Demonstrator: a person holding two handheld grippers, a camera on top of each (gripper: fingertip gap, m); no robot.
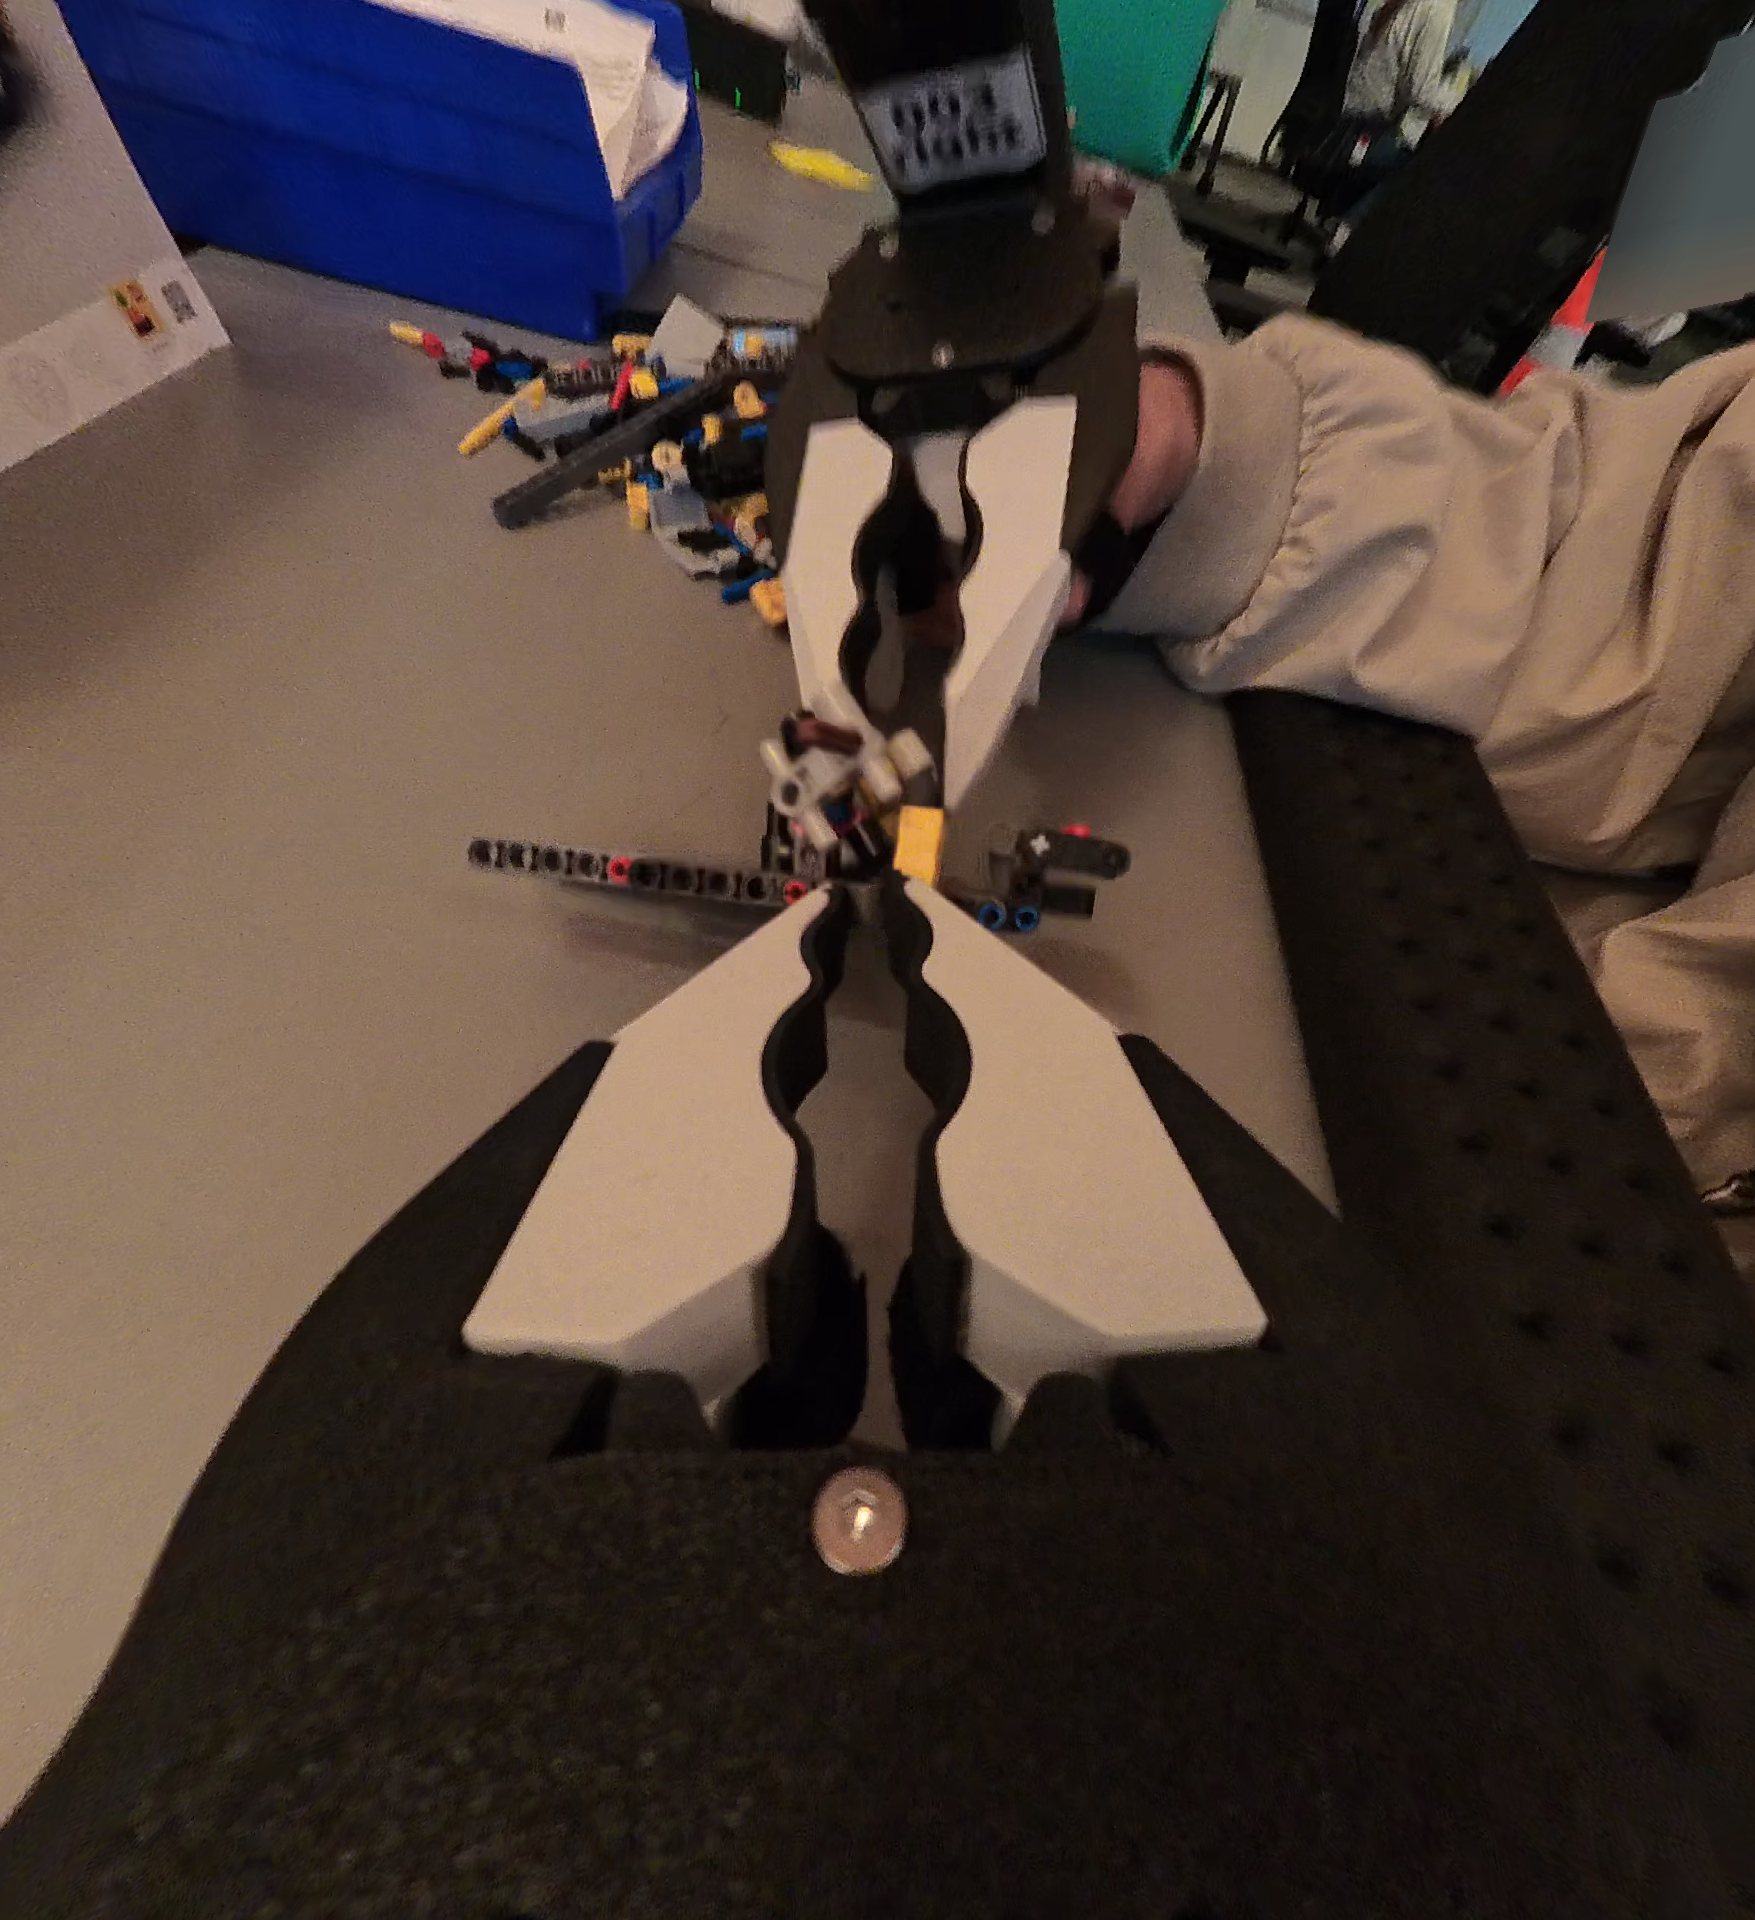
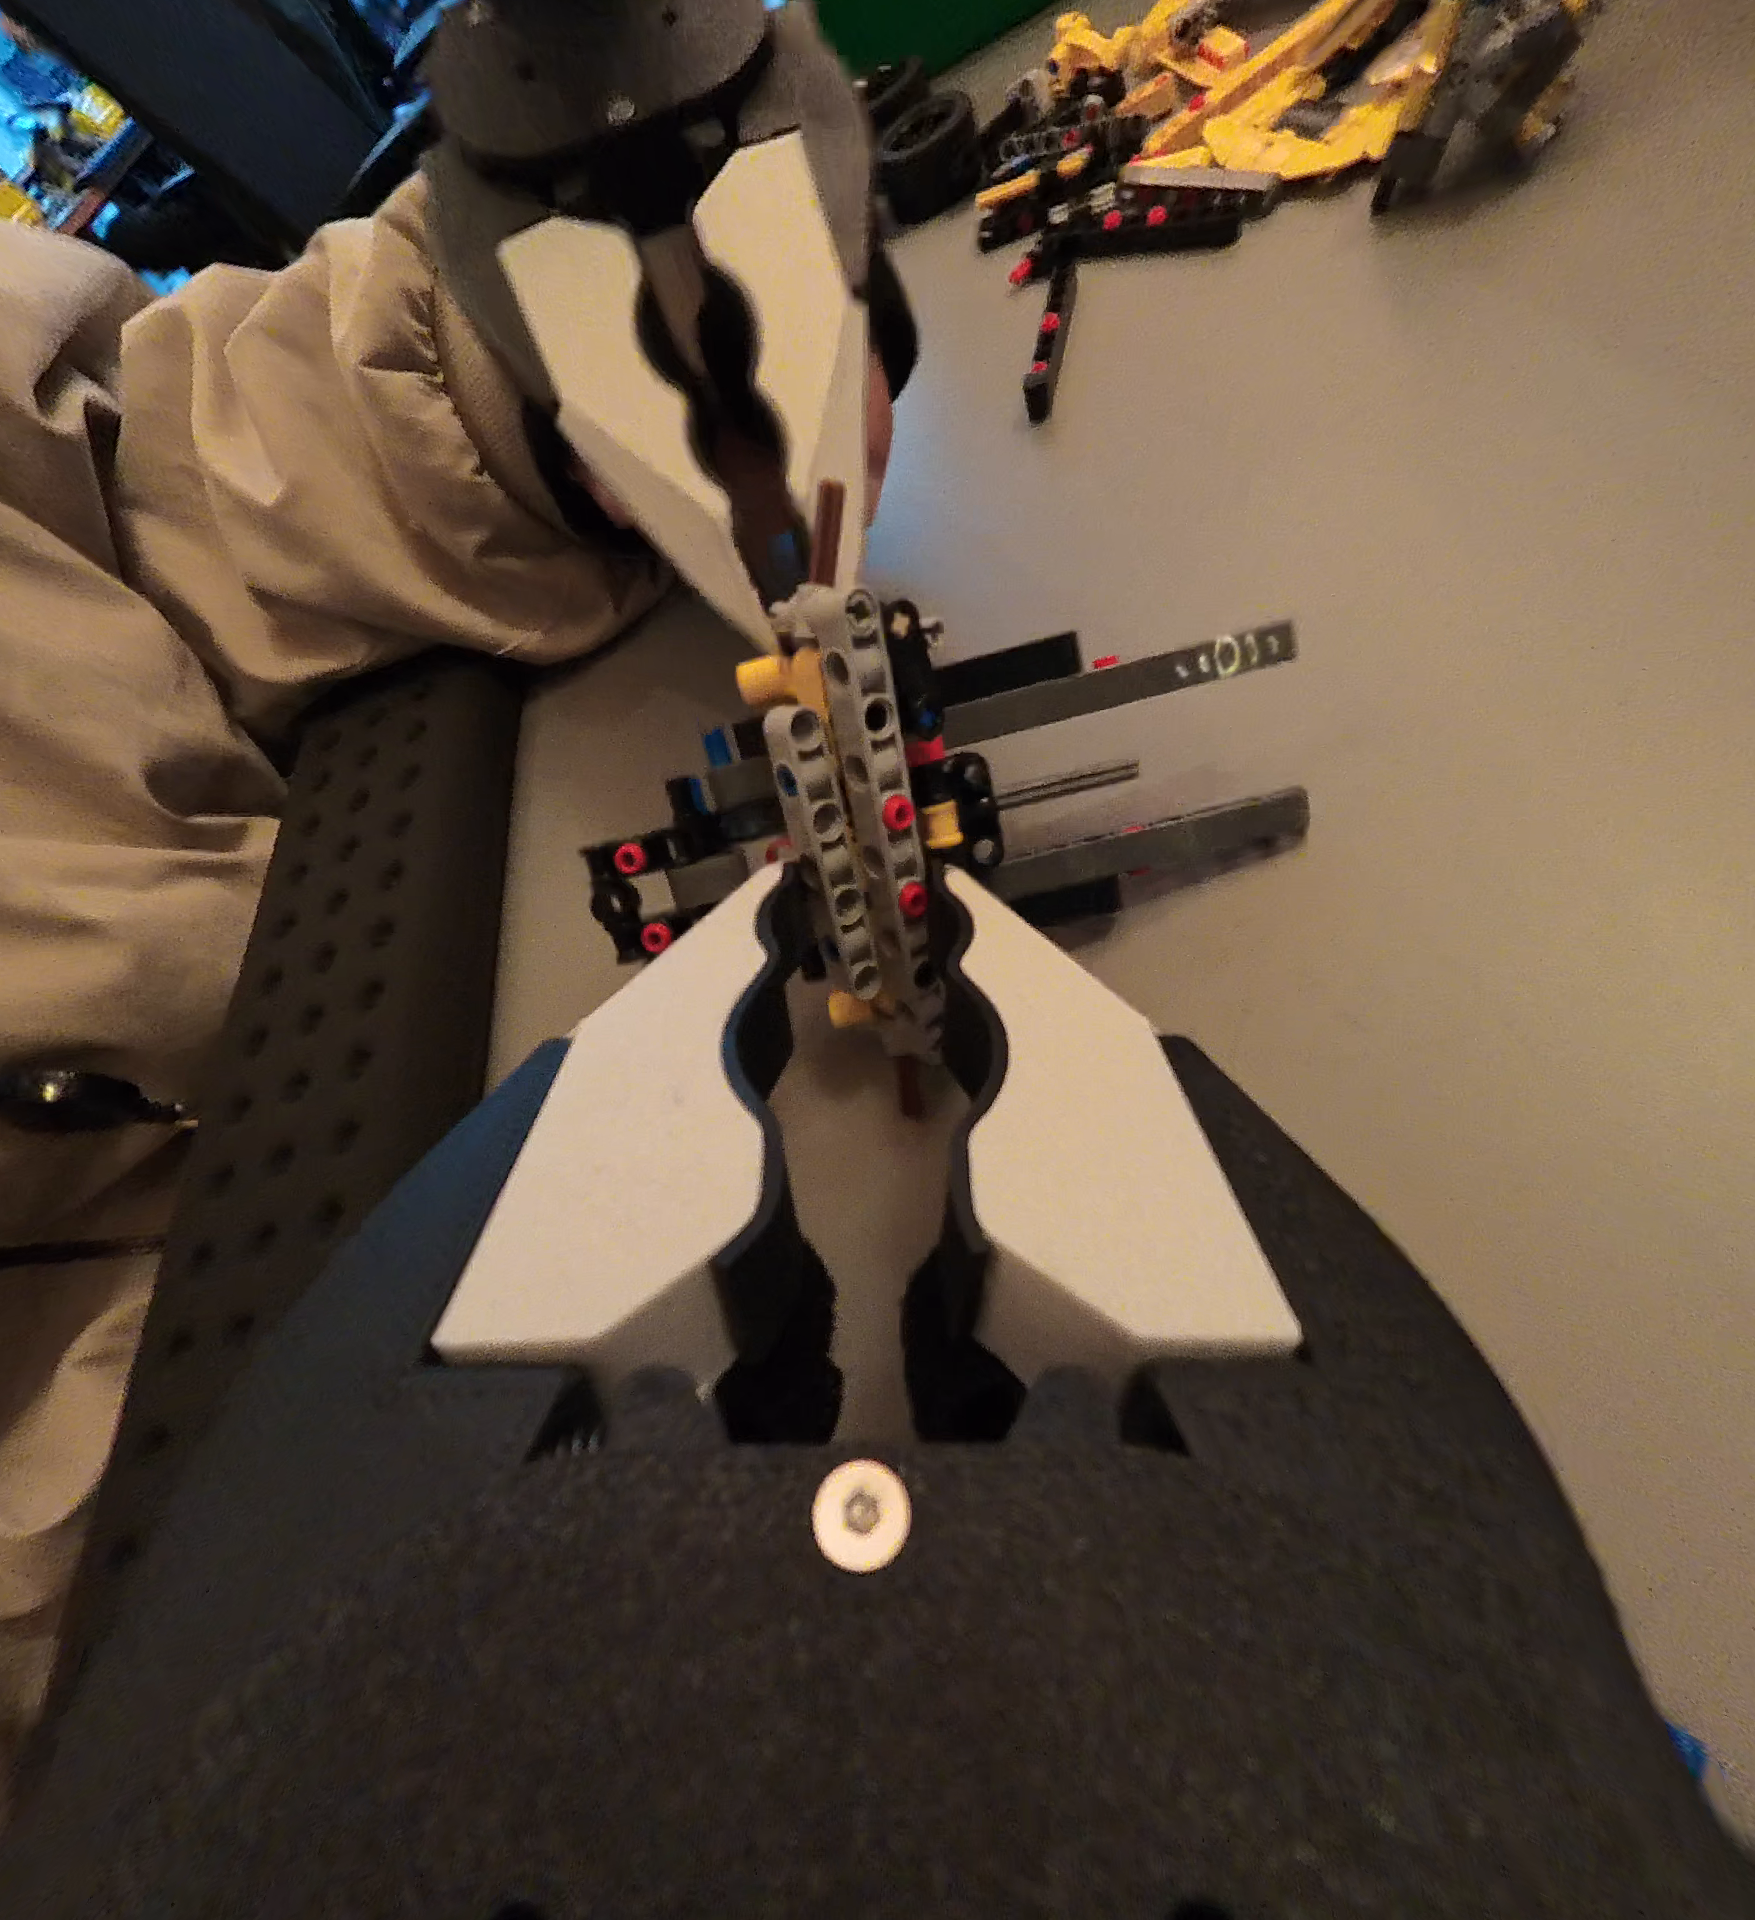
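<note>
The right gripper [image 2: 857,904] has its jaws narrowed on a grey beam assembly [image 2: 857,790] of studless building pieces with red, yellow and blue pins; a brown axle [image 2: 909,1086] pokes out between the jaws. The left gripper [image 1: 868,894] meets the same assembly from the opposite side, its jaws nearly together on the end by a yellow block [image 1: 918,836]; whether they truly pinch it I cannot tell. The assembly sits just above the grey desk [image 1: 229,935], joined to long black beams [image 1: 634,868] lying flat. Farther off lie a loose pile of small parts [image 1: 644,436], a blue bin [image 1: 405,156] with paper inside, and a white sheet [image 1: 52,364] bearing a small picture and a square code, too blurred to read. A yellow model [image 2: 1268,104] with black tyres lies beyond. A beige sleeve [image 1: 1475,571] rests at the desk's perforated black edge [image 1: 1475,1039].
</note>
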